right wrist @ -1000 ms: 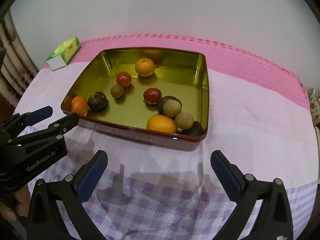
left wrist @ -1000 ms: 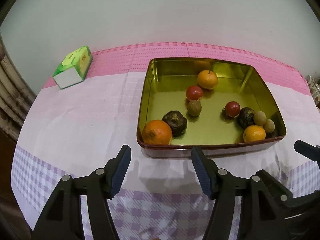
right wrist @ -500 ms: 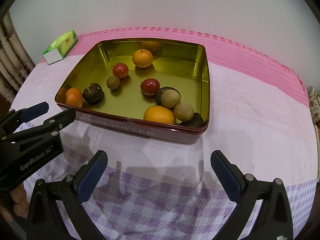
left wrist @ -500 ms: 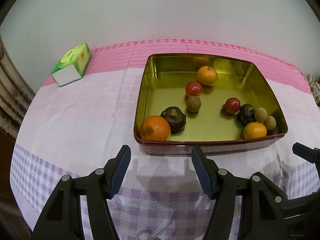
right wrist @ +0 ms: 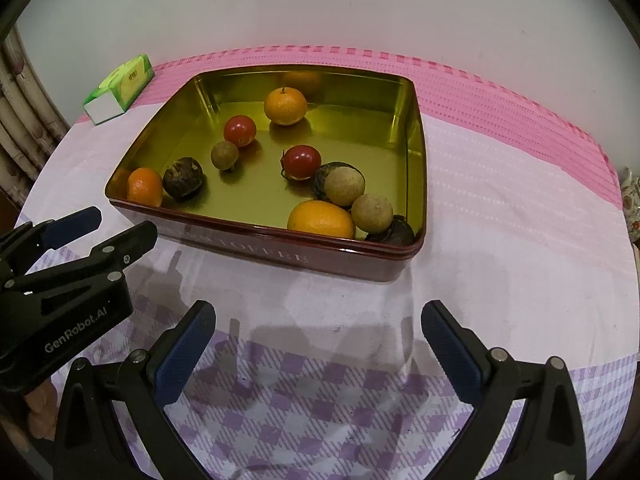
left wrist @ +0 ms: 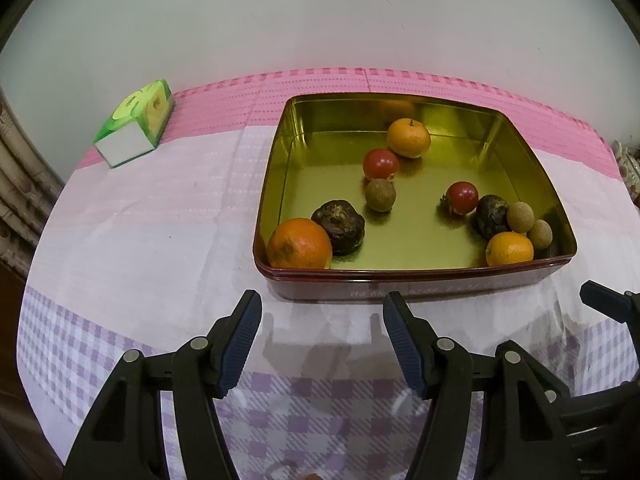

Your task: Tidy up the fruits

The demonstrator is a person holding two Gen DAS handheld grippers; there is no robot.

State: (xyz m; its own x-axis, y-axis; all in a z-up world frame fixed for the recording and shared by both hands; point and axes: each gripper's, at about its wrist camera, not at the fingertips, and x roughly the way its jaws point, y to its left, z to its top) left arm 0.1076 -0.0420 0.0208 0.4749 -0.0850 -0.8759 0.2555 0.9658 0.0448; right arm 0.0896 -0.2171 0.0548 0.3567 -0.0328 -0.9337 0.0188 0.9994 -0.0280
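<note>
A square tin (left wrist: pixel 400 278) (right wrist: pixel 256 248), gold inside and dark red outside, holds several fruits. An orange (left wrist: pixel 299 243) (right wrist: pixel 145 186) lies in its near left corner beside a dark wrinkled fruit (left wrist: pixel 339 226) (right wrist: pixel 183 178). Two red tomatoes (left wrist: pixel 380 164) (left wrist: pixel 462 197), a tangerine (left wrist: pixel 408 137) (right wrist: pixel 285 105), brown longans (left wrist: pixel 380 195) (right wrist: pixel 344 186) and another orange (left wrist: pixel 509 248) (right wrist: pixel 321 219) lie further in. My left gripper (left wrist: pixel 320 340) hangs open in front of the tin with nothing between its fingers. My right gripper (right wrist: pixel 318 344) stands wide open, also short of the tin.
A green tissue pack (left wrist: pixel 136 134) (right wrist: pixel 119 89) lies at the back left on the pink and purple cloth (left wrist: pixel 160 220). A white wall stands behind the table. A curtain (right wrist: pixel 20 120) hangs at the left. The left gripper's body (right wrist: pixel 68 288) shows at the right wrist view's left edge.
Both views have drifted slightly, so the tin sits a little higher and nearer in the right wrist view. The fruits and both grippers' openings are unchanged.
</note>
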